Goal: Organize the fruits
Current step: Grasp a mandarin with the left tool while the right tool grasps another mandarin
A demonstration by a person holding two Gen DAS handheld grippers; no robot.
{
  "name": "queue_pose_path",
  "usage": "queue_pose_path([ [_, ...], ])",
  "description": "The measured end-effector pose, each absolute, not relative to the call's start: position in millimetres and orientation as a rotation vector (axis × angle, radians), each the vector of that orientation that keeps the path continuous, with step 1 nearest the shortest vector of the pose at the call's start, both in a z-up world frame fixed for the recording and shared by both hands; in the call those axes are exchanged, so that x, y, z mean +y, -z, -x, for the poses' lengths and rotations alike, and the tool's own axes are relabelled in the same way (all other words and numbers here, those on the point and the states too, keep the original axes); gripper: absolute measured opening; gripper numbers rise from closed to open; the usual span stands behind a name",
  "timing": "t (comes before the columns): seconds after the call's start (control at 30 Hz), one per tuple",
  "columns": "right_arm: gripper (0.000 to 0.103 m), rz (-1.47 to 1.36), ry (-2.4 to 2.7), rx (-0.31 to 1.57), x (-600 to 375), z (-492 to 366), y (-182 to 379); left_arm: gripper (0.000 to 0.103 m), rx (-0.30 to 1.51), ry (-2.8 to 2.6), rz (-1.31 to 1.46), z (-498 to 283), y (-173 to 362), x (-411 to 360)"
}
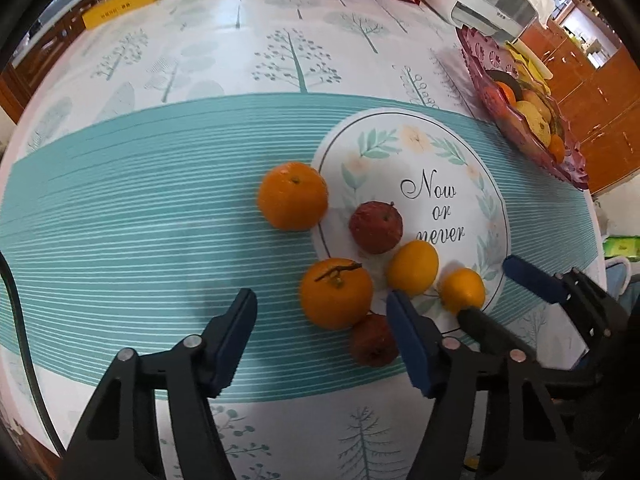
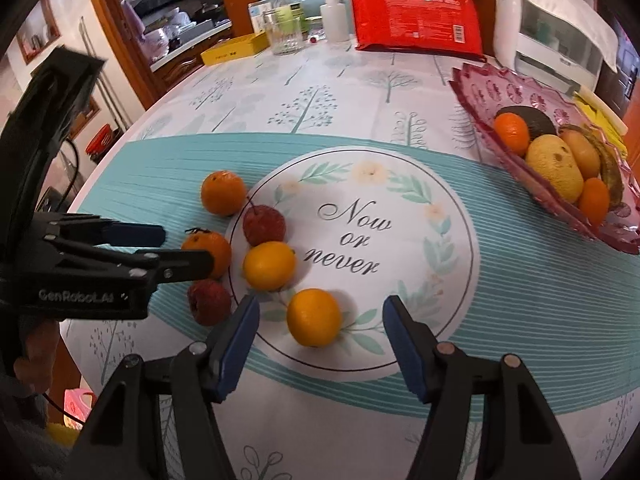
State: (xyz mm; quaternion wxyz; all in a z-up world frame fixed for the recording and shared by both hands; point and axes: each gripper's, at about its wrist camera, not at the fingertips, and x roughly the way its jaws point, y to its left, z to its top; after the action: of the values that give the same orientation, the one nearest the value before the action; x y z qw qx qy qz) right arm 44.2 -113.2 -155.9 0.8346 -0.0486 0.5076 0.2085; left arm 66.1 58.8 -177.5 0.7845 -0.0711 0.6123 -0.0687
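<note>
Several loose fruits lie by the round "Now or never" print (image 2: 360, 236). My left gripper (image 1: 322, 296) is open and straddles a stemmed orange (image 1: 336, 292), its pads clear of the fruit on both sides. A dark red fruit (image 1: 374, 344) lies just behind that orange, by the right finger. My right gripper (image 2: 321, 302) is open around a small orange (image 2: 314, 317) without touching it. Further off lie a yellow-orange fruit (image 2: 269, 265), a red fruit (image 2: 264, 225) and another orange (image 2: 223, 193). A pink glass bowl (image 2: 480, 92) at the right holds several fruits.
A red packet (image 2: 416, 8), bottles and jars (image 2: 286, 20), a yellow box (image 2: 234, 50) and a white appliance (image 2: 552, 28) stand along the table's far edge. The table's near edge runs just below both grippers. A hand (image 2: 34, 356) holds the left gripper's handle.
</note>
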Motion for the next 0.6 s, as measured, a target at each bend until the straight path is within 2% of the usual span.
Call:
queue_pose_path([
  [0.2, 0.048, 0.112, -0.455, 1.104, -108.4, -45.3, 165.1, 0.046, 1.355, 0.164, 0.174, -71.1, 187.1, 50.4],
  [0.37, 0.037, 0.121, -0.458, 1.117, -108.0, -46.4, 170.5, 0.039, 1.362, 0.147, 0.169, -74.4, 189.6, 47.4],
  [0.47, 0.033, 0.109, -0.463, 1.125, -110.1, -46.6, 172.5, 0.039, 1.369, 0.141, 0.176, -76.7, 191.7, 46.4],
  [0.6, 0.033, 0.108, -0.464, 1.123, -111.0, -46.2, 172.3, 0.039, 1.368, 0.131, 0.142, -78.8, 193.1, 41.9],
])
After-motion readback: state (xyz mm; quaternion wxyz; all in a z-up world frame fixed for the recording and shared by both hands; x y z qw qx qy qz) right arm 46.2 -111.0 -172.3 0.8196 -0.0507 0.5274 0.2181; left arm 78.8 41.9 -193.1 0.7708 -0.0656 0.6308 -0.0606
